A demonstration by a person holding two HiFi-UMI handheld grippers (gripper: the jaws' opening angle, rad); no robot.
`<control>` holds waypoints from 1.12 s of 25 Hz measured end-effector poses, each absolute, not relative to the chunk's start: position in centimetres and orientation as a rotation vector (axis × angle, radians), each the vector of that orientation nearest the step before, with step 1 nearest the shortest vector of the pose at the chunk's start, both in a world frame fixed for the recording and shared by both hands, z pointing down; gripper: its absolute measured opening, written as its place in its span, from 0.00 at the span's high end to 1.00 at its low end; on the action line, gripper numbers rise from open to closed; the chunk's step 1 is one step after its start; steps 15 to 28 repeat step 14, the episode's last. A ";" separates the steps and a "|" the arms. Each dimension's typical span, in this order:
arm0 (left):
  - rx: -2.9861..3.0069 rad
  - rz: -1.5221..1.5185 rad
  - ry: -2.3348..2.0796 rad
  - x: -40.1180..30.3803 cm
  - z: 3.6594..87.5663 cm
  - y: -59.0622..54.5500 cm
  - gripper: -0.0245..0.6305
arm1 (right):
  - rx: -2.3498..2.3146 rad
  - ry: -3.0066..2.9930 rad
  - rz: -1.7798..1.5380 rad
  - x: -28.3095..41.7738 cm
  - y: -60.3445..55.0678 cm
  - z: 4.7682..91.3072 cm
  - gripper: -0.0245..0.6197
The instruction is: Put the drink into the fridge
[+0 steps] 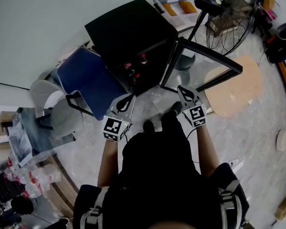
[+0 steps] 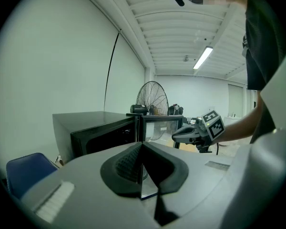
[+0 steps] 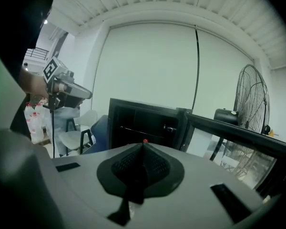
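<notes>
Though the room is wide, with pale walls (image 1: 38,13) and a glossy grey stone floor (image 1: 152,109), the work sits low at the black fridge (image 1: 128,27), whose glass door (image 1: 200,67) stands swung open to the right. Before it hang the left gripper (image 1: 127,98) and right gripper (image 1: 182,90), jaws closed on nothing. What look like small red-capped drinks (image 1: 144,57) already stand inside. Such a bottle is probably light, rigid and smooth, best taken round its middle rather than the cap.
</notes>
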State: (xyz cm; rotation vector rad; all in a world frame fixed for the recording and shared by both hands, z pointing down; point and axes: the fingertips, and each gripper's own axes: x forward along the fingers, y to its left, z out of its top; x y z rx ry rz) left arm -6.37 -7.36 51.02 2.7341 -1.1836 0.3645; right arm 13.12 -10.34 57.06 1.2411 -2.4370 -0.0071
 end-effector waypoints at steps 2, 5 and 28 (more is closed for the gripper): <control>2.741 0.368 -1.183 -6.4 50.8 -7.3 0.96 | 1.247 -2.424 0.008 13.7 -10.1 57.4 0.96; 2.743 0.377 -1.187 -6.7 50.7 -7.3 0.96 | 1.256 -2.413 0.021 14.3 -9.8 57.6 0.96; 2.744 0.415 -1.186 -7.3 51.0 -7.3 0.96 | 1.275 -2.408 0.022 14.1 -9.8 57.7 0.96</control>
